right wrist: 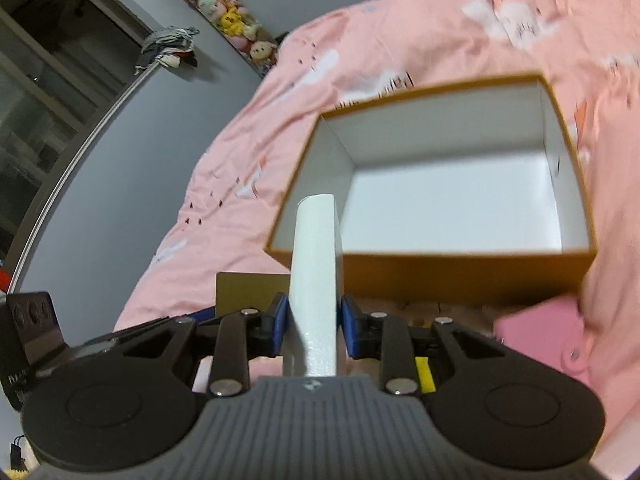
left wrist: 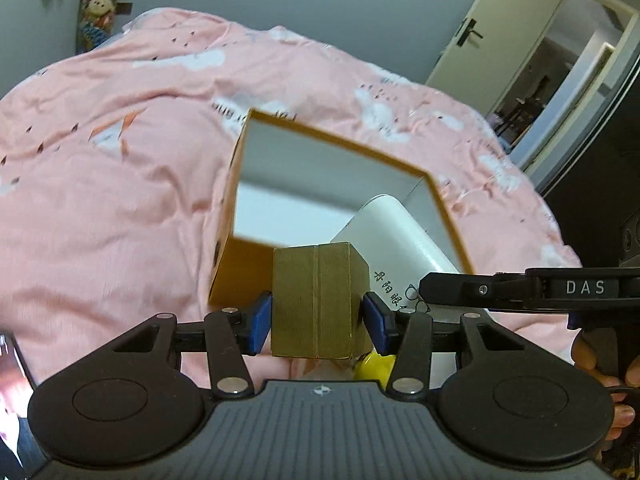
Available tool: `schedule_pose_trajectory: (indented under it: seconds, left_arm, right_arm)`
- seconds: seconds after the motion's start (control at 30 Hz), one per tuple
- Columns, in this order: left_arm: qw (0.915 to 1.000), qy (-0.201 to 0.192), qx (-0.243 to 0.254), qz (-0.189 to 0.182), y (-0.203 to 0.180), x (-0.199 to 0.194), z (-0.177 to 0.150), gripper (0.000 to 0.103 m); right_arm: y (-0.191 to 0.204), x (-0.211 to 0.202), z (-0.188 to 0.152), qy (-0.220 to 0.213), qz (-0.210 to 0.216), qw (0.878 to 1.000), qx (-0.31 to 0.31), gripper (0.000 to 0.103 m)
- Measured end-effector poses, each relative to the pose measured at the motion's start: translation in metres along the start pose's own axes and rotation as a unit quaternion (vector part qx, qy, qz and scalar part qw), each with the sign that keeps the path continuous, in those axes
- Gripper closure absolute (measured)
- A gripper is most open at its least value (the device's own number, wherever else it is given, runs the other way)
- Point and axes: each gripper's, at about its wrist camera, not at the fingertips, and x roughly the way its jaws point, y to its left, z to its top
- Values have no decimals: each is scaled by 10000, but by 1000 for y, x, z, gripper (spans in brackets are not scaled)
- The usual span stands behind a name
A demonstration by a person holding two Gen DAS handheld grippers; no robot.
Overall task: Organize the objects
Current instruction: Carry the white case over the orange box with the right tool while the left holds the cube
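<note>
Left wrist view: the left gripper is closed on a small brown cardboard box, blue pads pressed to both its sides, held just short of the open orange storage box lying on the pink duvet. The white glasses case rises beside it, and the right gripper's black body crosses the right edge. Something yellow under the cardboard box is mostly hidden.

Right wrist view: the right gripper clamps the white glasses case edge-on, its tip over the near rim of the orange storage box, whose white inside looks bare. Both items seem mid-carry; next each must clear the rim and be let go inside. A pink object at right is blurred.
</note>
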Motion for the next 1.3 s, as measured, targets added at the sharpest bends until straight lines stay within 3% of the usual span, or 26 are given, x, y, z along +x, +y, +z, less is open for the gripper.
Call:
schedule_pose_trajectory:
  seconds: [0.23,0.33,0.5,0.87,1.1,1.2,1.3]
  left_arm:
    - [9998,-60,180,-53,4,8,48,48]
    - [9992,-214,289,163,6,16,69,48]
    - [9994,-25,281,190,15,46,96,48]
    - [9952,87,714,671,24,86,123,48]
    - [9927,242,914,746,25,99,130,48]
    - [9939,257,832,682,28,101,132,48]
    - [9938,274,839,682,29,102,132,48]
  right_arm:
    - [4,-3,45,-261,-8,9996,-72,73]
    - [-2,13,71,-443,-87,9990,65,73]
    - [-26,57,101,-437,-298,9975,472,73]
    - [-72,171,116,221,-147,9903,1363,73]
    - [-80,209,122,857,-26,9852,1486,73]
    - [-83,222,122,1279,-246,9812,1422,73]
    - [-83,225,124,1390,-213,9816,1290,72]
